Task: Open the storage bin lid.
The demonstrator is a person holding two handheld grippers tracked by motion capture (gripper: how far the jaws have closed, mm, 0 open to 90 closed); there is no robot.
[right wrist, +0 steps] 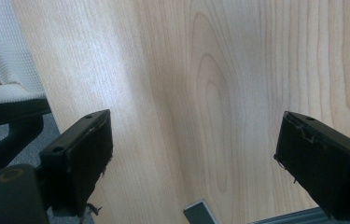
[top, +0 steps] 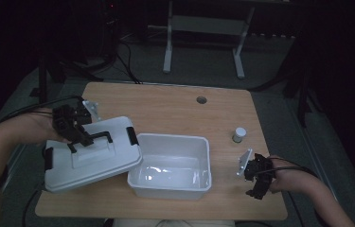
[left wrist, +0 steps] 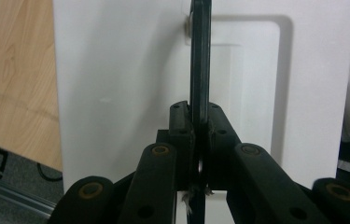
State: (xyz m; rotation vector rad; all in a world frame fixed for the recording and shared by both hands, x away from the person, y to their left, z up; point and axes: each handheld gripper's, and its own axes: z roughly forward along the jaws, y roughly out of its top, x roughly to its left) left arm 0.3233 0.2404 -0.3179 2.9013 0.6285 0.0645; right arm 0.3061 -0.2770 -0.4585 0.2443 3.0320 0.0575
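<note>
Gripping the white plastic lid (top: pixel 92 156) by its thin black handle (left wrist: pixel 199 60), my left gripper (top: pixel 78 135) fingers are clamped; it could swing loose, while my right gripper (top: pixel 255 182) fingers idle apart.

Dim lab or workroom, wooden table (top: pixel 175 106), metal stand legs (top: pixel 167 47), floor cables (top: pixel 128 61)

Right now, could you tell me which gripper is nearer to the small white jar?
The right. The right gripper is open just in front of the jar, while the left gripper is across the bin, shut on the lid handle.
</note>
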